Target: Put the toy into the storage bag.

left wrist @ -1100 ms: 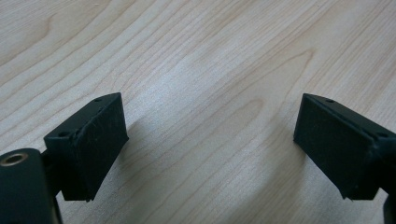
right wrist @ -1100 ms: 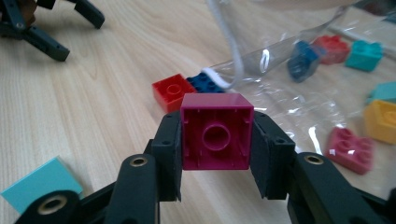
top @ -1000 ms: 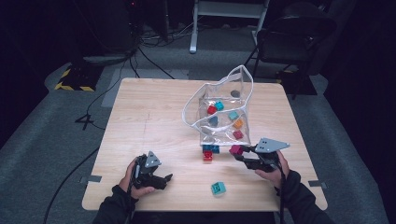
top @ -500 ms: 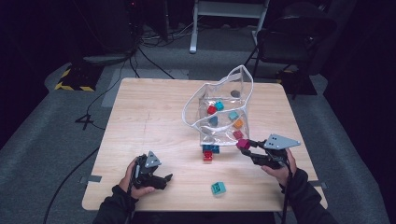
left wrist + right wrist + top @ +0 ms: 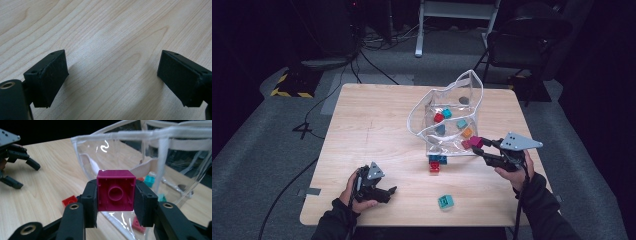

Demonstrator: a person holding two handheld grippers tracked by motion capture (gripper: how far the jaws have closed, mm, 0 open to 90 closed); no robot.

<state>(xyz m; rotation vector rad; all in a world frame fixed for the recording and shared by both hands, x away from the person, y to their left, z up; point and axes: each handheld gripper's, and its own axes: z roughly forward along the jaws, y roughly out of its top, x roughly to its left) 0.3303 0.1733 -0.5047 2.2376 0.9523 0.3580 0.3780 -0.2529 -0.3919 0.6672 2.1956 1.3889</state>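
My right gripper (image 5: 477,144) is shut on a magenta brick (image 5: 475,142), held in the air at the near right side of a clear plastic bag (image 5: 452,102) with white trim. In the right gripper view the magenta brick (image 5: 116,191) sits between both pads with its hollow underside toward the camera, just below the bag's rim (image 5: 155,135). Several coloured bricks lie inside the bag, among them a red one (image 5: 438,118) and an orange one (image 5: 467,133). My left gripper (image 5: 388,193) rests open near the table's front edge, and bare wood shows between its jaws (image 5: 112,77).
A red brick (image 5: 434,168) and a blue brick (image 5: 438,159) lie just in front of the bag. A teal brick (image 5: 445,201) lies near the front edge of the wooden table (image 5: 362,125). A dark chair (image 5: 522,40) stands beyond the far right corner.
My right gripper has risen with the magenta brick and now holds it higher beside the bag. The left gripper has stayed where it was.
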